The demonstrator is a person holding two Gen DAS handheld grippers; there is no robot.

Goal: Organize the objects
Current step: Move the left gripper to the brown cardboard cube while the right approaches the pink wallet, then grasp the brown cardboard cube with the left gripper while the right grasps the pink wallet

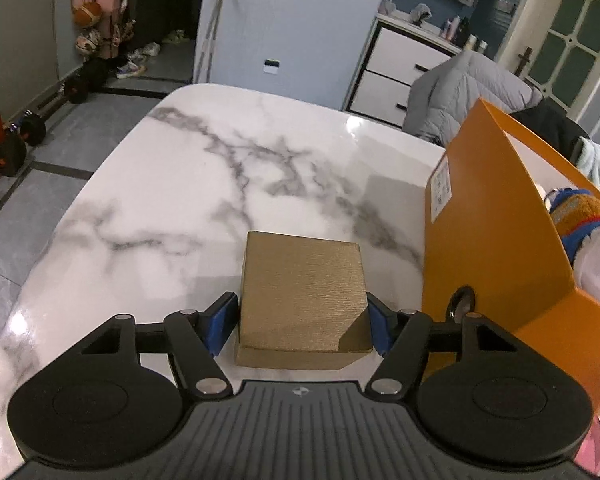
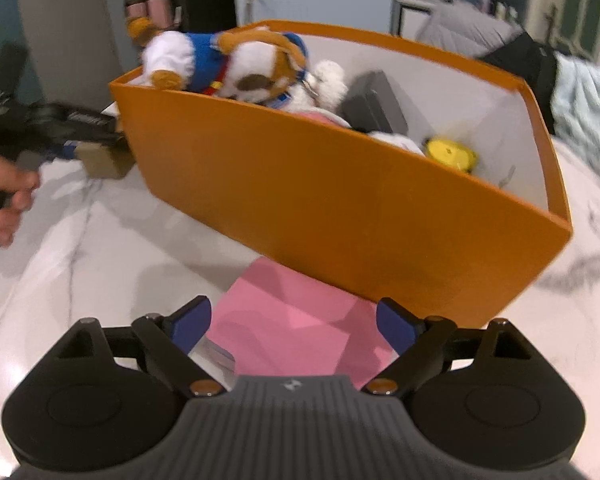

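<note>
Gripping the gold box: the left hand-held gripper has its blue pads at the box's two sides, apparently touching, so I judge it closed on the box, though whether the box is lifted or resting on the marble surface cannot be told from the left wrist view. The right wrist view shows the same box at far left, just beside the orange bin, with the person's hand on the tool handle. The bin's near corner stands just right of the gold box in the left view. Inside the bin: plush dog, a grey case, a yellow item; the rest is blurred. Further right, the right hand-held gripper is open, jaws spread wide on either side of a pink pad that lies flat on the surface, its far edge tucked under or against the bin wall; pads not touching it. Judgement: step in hand is packing loose items into the bin; several are in, gold box and pink pad remain out. Next move for the left side calls for a lift clear of the bin rim, then a rightward carry and release over free floor space. The right side needs to close on the thin pad, a low grasp; edge may slip.
</note>
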